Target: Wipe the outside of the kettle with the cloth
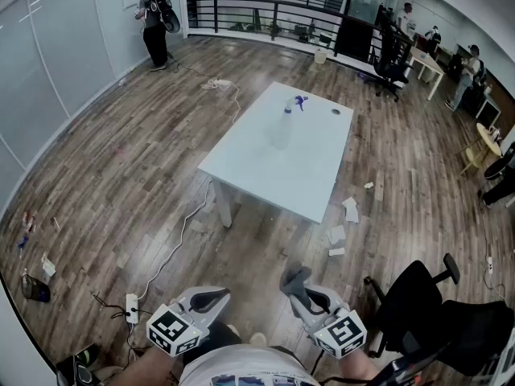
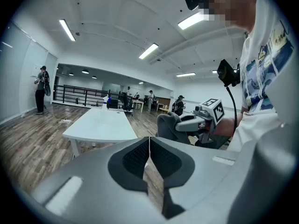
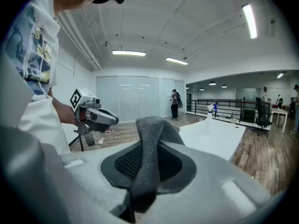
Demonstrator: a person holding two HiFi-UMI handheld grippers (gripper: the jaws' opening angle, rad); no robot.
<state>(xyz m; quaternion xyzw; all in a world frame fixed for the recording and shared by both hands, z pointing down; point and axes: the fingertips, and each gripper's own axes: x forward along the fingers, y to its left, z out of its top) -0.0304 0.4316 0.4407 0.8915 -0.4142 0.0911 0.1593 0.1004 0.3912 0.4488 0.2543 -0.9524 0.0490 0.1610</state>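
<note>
A grey cloth hangs folded between the jaws of my right gripper, which is shut on it. In the head view that right gripper is low, right of centre, with the cloth bunched at its tip. My left gripper is beside it on the left, and its jaws meet with nothing between them. Both are held close to my body, well short of the white table. A clear spray bottle with a blue head stands on that table. No kettle shows in any view.
A black office chair stands close at my right. A power strip and its white cable lie on the wooden floor at my left. Paper scraps lie by the table's near right corner. A person stands at the far left wall.
</note>
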